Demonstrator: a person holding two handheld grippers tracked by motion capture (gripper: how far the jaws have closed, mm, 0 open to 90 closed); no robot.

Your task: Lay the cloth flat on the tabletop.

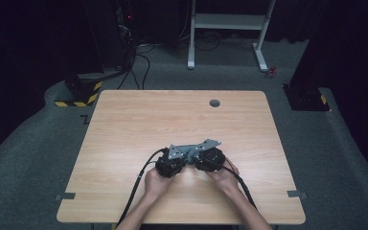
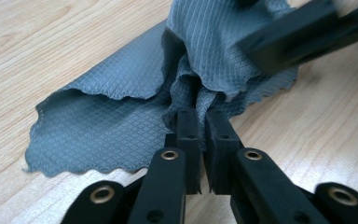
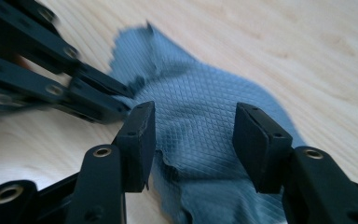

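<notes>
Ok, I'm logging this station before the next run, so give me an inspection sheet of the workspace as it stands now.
Surface: light wooden table, with a round grommet hole near the far edge.
Job's things: grey cloth with a diamond weave and wavy edges, lying rumpled on the wood.
Clutter: nothing seen on the table.
Grippers: left gripper shut on a bunched fold of the cloth; right gripper open, its jaws apart over the cloth, pads not pressing it. In the high view both sit close together near the table's front.
Cables: a black cable trails from each gripper toward the person.
Surroundings: grey carpet, a white desk frame, black stands with yellow-black striped bases.
</notes>
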